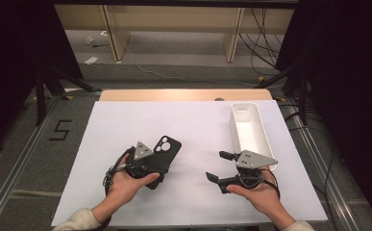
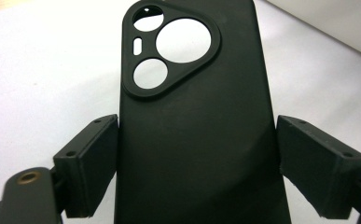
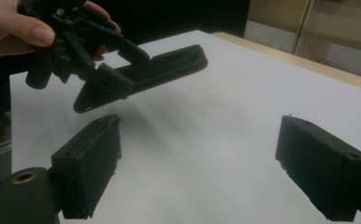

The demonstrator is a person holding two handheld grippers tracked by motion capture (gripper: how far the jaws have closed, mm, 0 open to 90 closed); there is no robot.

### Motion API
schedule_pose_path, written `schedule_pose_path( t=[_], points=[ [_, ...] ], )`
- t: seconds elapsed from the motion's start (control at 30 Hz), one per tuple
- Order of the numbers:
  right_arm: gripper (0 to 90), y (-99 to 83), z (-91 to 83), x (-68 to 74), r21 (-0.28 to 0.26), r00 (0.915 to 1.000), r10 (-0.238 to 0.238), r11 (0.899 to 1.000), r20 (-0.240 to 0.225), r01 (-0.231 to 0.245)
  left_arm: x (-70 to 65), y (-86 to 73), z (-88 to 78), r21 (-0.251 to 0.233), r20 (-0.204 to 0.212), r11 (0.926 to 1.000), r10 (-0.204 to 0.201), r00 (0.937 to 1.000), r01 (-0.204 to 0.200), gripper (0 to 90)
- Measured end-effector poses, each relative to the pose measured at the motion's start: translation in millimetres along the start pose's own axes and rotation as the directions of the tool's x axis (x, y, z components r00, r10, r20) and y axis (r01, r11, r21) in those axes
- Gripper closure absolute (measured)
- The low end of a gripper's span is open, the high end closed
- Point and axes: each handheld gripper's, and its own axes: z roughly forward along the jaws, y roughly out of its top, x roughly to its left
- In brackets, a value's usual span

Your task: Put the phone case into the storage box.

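I hold a black phone case [image 2: 192,140] between the jaws of my left tongs [image 1: 151,169], gripped across its width, the pads pressing its long edges. The right gripper view shows the case lifted off the white table [image 1: 126,125], tilted, its camera end higher. My right tongs [image 1: 217,166] stand spread wide with nothing between them, resting low near a white tray [image 1: 265,139] at the table's right.

To carry the case well, I judge I should keep the squeeze steady and level it before moving, since a soft case can bow and slip. The tray looks the likely place for it; I would lower it in lengthwise.

My left hand [image 1: 126,185] covers the case's lower end in the high view. The left gripper view cuts that end off. I cannot tell what the tray's near end holds.
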Motion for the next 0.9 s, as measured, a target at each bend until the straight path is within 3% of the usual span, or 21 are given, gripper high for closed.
schedule_pose_path(
  t=[0.47, 0.9],
  points=[
    [7.5, 8.4, 10.3, -0.7, -0.021, 0.9998, 0.02, 1.0, -0.002, -0.02, -6.5, 1.8, -0.9, -0.015, 0.009, 0.9998, 0.014, 0.9999, -0.014, 15.4],
    [6.1, 17.6, 32.1, -3.0, -0.036, 0.9985, 0.054, 0.998, -0.007, -0.054, -13.1, 3.6, -1.2, -0.026, 0.017, 0.9993, 0.026, 0.9995, -0.025, 15.5]
  ],
)
